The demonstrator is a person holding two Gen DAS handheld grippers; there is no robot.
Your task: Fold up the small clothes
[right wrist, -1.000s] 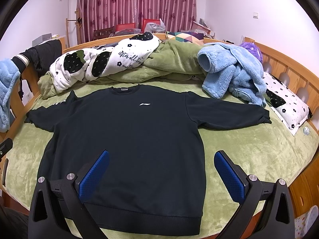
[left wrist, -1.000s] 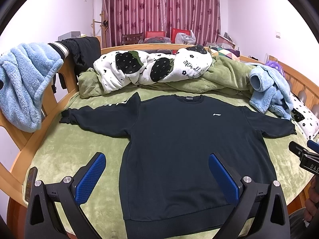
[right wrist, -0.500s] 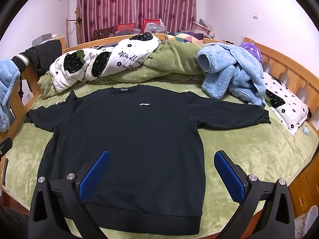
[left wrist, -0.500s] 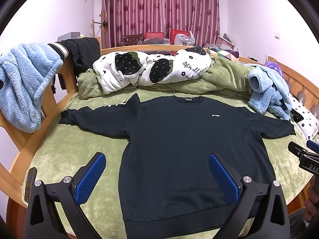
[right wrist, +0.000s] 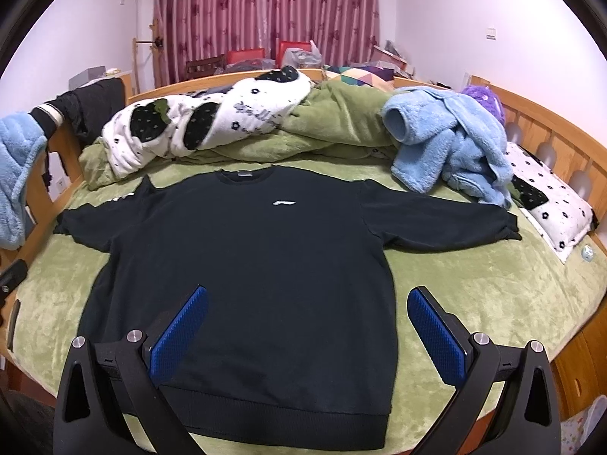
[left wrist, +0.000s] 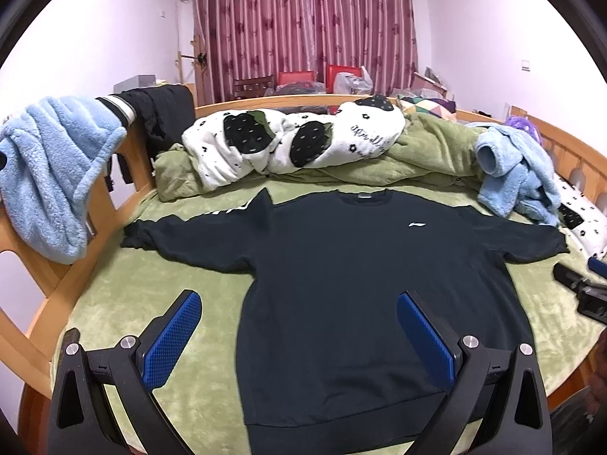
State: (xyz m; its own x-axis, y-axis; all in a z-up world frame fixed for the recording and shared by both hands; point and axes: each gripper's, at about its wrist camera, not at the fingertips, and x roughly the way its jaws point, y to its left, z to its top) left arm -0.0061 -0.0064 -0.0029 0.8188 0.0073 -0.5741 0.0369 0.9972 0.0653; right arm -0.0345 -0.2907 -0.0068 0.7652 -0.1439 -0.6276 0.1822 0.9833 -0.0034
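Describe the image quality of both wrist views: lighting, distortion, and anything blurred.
Left wrist view: even indoor light, no glare; strong fisheye bends the bed frame and darkens the corners; the black sweatshirt shows few folds, being so dark. Right wrist view: same soft light and curving; the sweatshirt is sharp, its white logo crisp; the blue fingers are in focus.

right tool [right wrist: 307,326] — blue pads spread wide, empty, above near hem | black sweatshirt [right wrist: 258,258] — flat, sleeves out, on green bed [right wrist: 474,288]
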